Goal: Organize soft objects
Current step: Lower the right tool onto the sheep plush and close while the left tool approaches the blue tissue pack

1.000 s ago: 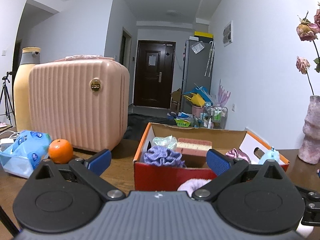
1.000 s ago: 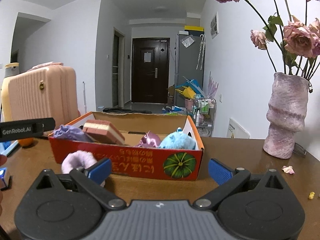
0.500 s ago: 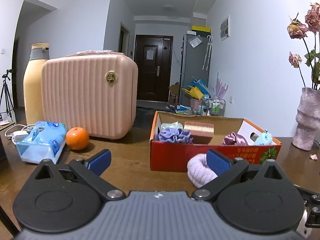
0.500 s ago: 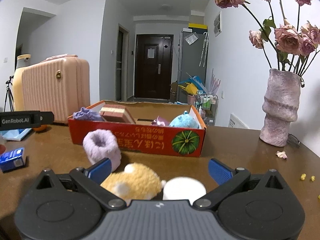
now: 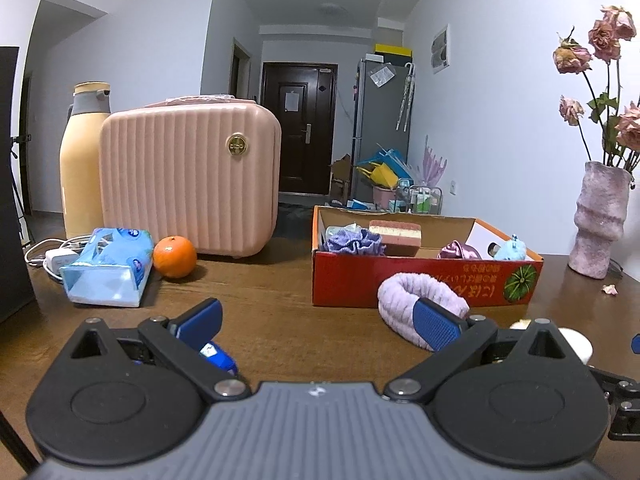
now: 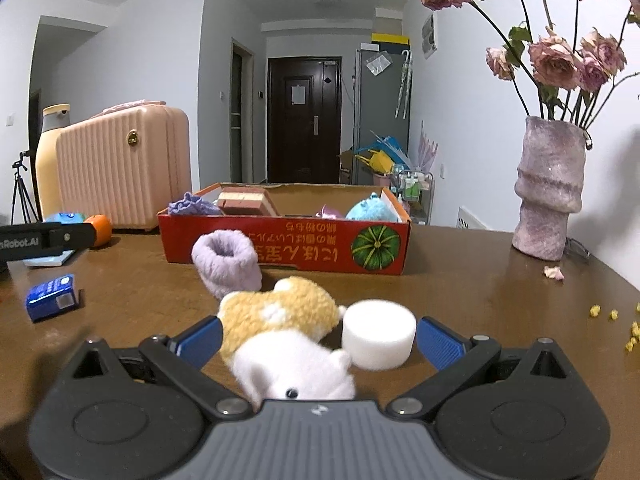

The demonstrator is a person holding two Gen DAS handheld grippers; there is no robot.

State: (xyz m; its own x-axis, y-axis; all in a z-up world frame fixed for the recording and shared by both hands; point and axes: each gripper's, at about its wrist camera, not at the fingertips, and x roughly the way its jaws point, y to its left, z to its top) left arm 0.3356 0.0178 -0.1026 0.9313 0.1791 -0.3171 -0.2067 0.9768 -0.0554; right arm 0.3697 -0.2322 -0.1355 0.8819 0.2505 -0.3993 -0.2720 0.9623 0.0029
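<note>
Orange-and-white plush toy lies on the table between the spread fingers of the right gripper, touching a white foam cylinder. Lavender fuzzy band rests against the red cardboard box. Left gripper gapes wide, holding nothing.

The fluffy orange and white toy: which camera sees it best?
The right wrist view: the plush toy lies in full sight between the open right gripper fingers. The left wrist view shows almost nothing of it, only a pale sliver behind the gripper body.
</note>
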